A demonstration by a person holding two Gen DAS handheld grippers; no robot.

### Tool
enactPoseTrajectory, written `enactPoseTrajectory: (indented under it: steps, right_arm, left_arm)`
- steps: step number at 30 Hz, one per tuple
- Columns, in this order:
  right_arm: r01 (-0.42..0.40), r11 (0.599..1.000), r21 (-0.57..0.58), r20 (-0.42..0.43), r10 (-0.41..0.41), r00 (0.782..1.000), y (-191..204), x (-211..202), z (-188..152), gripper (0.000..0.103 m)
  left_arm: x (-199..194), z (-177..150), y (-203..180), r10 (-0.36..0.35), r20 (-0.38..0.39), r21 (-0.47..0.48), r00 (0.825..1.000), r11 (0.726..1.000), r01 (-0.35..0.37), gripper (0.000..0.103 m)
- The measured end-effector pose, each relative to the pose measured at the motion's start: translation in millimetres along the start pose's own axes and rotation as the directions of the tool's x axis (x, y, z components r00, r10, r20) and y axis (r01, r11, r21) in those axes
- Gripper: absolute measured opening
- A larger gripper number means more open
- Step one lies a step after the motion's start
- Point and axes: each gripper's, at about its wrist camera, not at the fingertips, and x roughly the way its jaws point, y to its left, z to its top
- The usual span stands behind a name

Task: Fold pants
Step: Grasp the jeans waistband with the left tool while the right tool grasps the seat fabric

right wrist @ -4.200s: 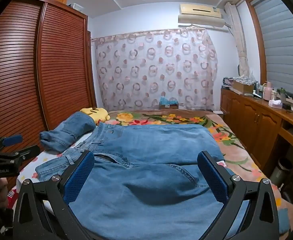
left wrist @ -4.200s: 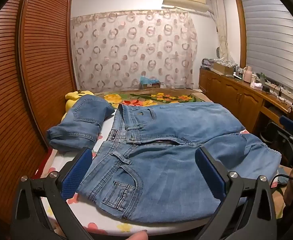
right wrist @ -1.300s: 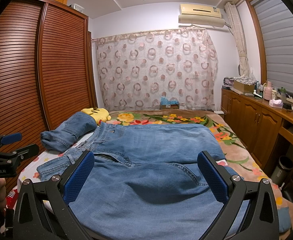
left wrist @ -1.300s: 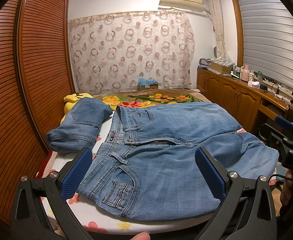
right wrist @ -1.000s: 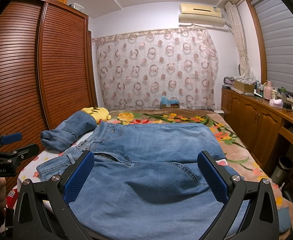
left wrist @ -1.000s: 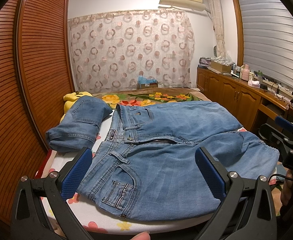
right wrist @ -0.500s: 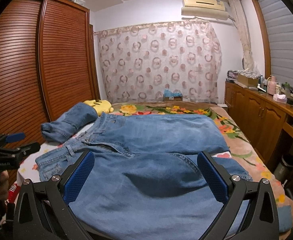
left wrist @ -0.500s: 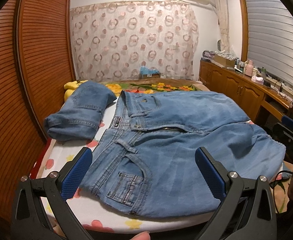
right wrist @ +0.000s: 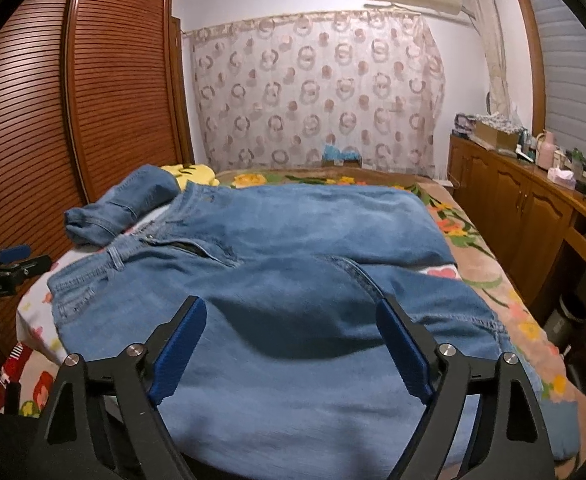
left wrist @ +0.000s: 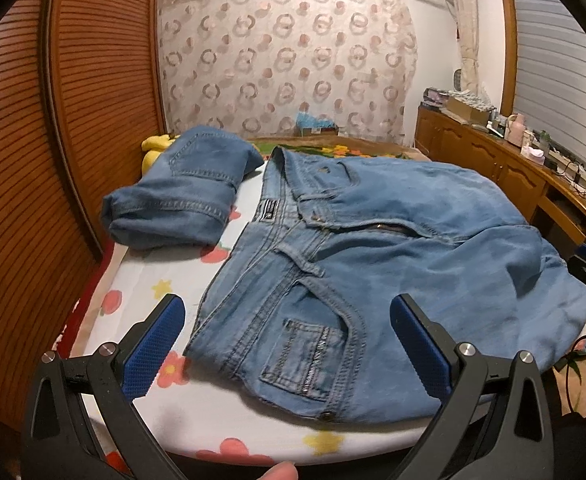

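A pair of light blue jeans lies spread across the bed, waistband to the left, legs folded over toward the right; it also shows in the right wrist view. My left gripper is open and empty, low over the near waist corner and front pocket. My right gripper is open and empty, just above the near leg fabric. Each gripper shows at the edge of the other's view.
A second, folded pair of jeans lies at the back left of the bed, next to a yellow plush. A slatted wooden wardrobe stands close on the left. A wooden cabinet runs along the right. The floral bed sheet shows near me.
Both grippers have moved forward and down toward the jeans, which now look larger. The right gripper's jaws have narrowed a little but stay open. The jeans have not moved.
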Motion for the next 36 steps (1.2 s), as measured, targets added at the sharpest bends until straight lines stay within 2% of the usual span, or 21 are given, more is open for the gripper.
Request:
enactPoseTrajectory:
  steps: [11,20,21,23,26,36]
  right_arm:
    - [0.026,1.000,0.004,-0.072,-0.026,0.997,-3.4,3.0,4.2,0.087]
    - [0.029,1.000,0.004,-0.110,-0.029,0.993,0.4,-7.1,5.2,0.087]
    - [0.027,1.000,0.003,-0.111,-0.027,0.993,-0.6,-7.5,3.9,0.087]
    - [0.027,1.000,0.000,-0.114,-0.027,0.993,-2.2,-7.8,3.5,0.087]
    - [0.033,0.999,-0.008,-0.123,-0.034,0.992,-2.5,-10.7,4.8,0.087]
    - [0.097,0.995,-0.016,-0.150,-0.098,0.984,-21.4,-22.5,1.0,0.087]
  left_arm:
    - [19.4,-14.1,38.4,0.049,-0.051,-0.040,0.997,0.998,-0.051,0.102]
    - [33.8,-22.5,61.3,0.052,-0.102,-0.064,0.993,0.996,-0.058,0.097]
    - [36.6,-24.6,64.2,0.052,-0.111,-0.069,0.992,0.996,-0.060,0.095]
    - [41.6,-27.7,67.3,0.046,-0.132,-0.074,0.990,0.996,-0.056,0.082]
    - [47.3,-32.9,70.8,0.027,-0.153,-0.092,0.988,0.995,-0.042,0.076]
    - [51.2,-36.8,70.0,-0.022,-0.165,-0.110,0.986,0.994,0.003,0.066]
